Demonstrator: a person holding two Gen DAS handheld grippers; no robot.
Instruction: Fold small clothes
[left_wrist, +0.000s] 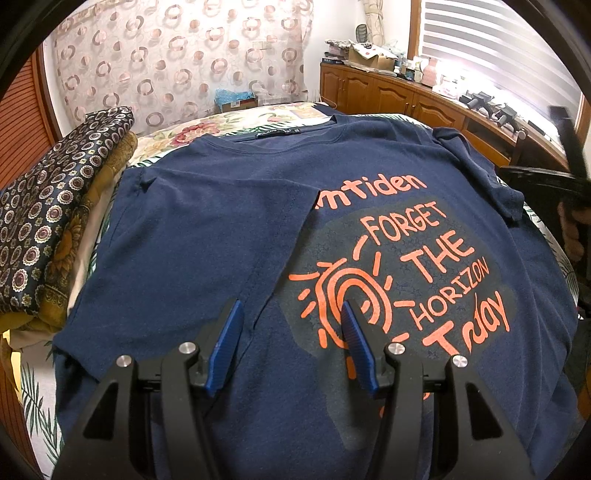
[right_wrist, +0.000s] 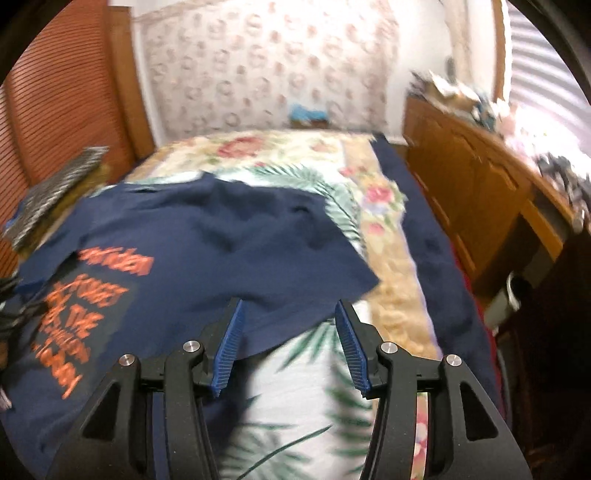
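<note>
A navy T-shirt (left_wrist: 221, 229) with orange lettering lies face up on the bed, collar at the far end. Its left side and sleeve are folded in over the chest, and the folded edge (left_wrist: 288, 251) runs diagonally down toward me. My left gripper (left_wrist: 291, 302) hovers open over the lower front, with nothing pinched. In the blurred right wrist view the T-shirt (right_wrist: 207, 243) lies to the left, and its right sleeve (right_wrist: 332, 251) spreads out onto the bedcover. My right gripper (right_wrist: 289, 301) stands open at that sleeve's near edge, the cloth under its left finger (right_wrist: 231, 332).
A stack of folded patterned fabrics (left_wrist: 55, 214) sits at the bed's left. The floral and leaf bedcover (right_wrist: 314, 387) lies under the shirt, with a dark blue blanket (right_wrist: 443, 258) along its right. A cluttered wooden cabinet (left_wrist: 406, 96) runs along the right wall. A hand (left_wrist: 574, 229) shows at the right edge.
</note>
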